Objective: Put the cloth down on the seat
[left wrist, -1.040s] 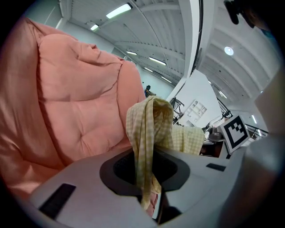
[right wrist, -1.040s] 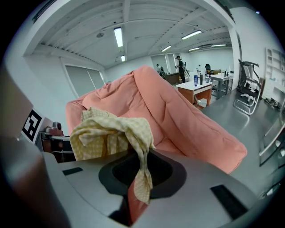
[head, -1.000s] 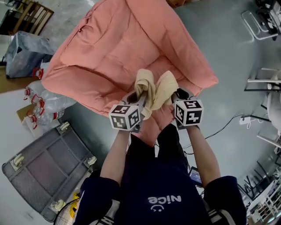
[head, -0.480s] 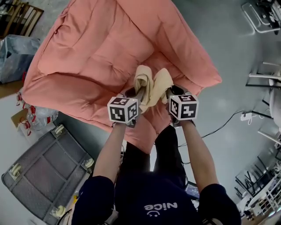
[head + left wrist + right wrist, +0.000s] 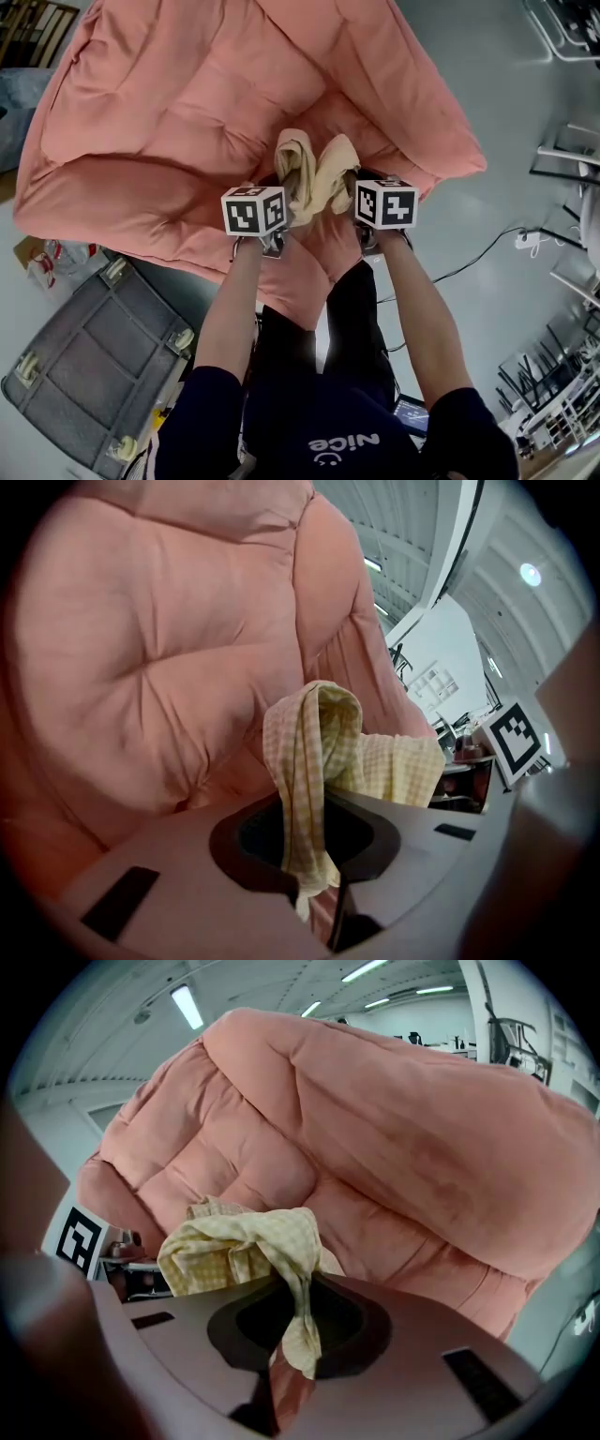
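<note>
Since the earlier frame both claws are carrying the cloth (image 5: 314,173) further in over the seat (image 5: 178,122), and the seat is filling more of the head view.

In the head view, the left claw (image 5: 281,195) and right claw (image 5: 359,190) are standing side by side just past the seat's front edge, with the cloth bunching up between them over the hollow of the cushion. The seat's puffed arms are rising on either side, leaving open cushion ahead of the cloth. A grey trolley (image 5: 84,366) is sitting near the front edge at lower left, and bare floor (image 5: 506,103) is lying open to the right.

In the left gripper view, the left claw (image 5: 314,897) is pinching nearly closed on a strip of the checked cloth, which is arching up and drooping toward the other claw; the padded back is close ahead.

In the right gripper view, the right claw (image 5: 291,1358) is likewise clamping almost together on a twisted corner of the cloth, with the seat's arm bulging close on the right.
</note>
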`<state>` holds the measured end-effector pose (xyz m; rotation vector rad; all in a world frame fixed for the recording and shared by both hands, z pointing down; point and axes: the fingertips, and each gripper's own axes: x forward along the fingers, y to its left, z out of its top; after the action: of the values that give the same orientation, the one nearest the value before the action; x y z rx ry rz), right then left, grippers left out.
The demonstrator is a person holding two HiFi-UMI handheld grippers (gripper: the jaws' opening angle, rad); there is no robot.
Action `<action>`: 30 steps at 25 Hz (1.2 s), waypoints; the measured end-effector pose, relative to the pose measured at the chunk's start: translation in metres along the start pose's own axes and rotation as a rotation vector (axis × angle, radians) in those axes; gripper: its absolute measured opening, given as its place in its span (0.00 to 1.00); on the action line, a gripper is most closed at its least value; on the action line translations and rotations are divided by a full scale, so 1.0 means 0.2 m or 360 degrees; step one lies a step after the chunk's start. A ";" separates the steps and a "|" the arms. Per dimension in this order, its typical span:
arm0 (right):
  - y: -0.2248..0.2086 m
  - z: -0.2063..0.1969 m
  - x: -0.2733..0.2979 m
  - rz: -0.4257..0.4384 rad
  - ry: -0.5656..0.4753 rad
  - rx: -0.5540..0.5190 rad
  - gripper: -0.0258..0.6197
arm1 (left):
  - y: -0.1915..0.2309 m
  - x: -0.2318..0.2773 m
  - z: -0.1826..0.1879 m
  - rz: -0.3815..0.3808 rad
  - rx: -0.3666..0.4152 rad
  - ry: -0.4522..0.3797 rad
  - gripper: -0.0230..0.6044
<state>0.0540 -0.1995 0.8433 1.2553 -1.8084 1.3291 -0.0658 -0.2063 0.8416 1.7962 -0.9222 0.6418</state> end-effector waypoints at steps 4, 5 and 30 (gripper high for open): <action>-0.01 -0.02 0.13 -0.0001 0.0041 -0.0008 0.15 | 0.09 0.09 -0.07 0.0047 0.0017 0.0063 0.16; -0.01 -0.03 0.16 -0.0004 0.0052 -0.0012 0.15 | 0.11 0.11 -0.08 0.0060 0.0004 0.0072 0.16; 0.02 -0.11 0.04 -0.0097 0.0017 -0.0005 0.34 | 0.15 0.05 -0.14 0.0143 -0.0274 0.0076 0.49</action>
<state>0.0450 -0.1819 0.8553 1.2890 -1.7503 1.2971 -0.0849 -0.1899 0.8747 1.5880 -0.9996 0.6394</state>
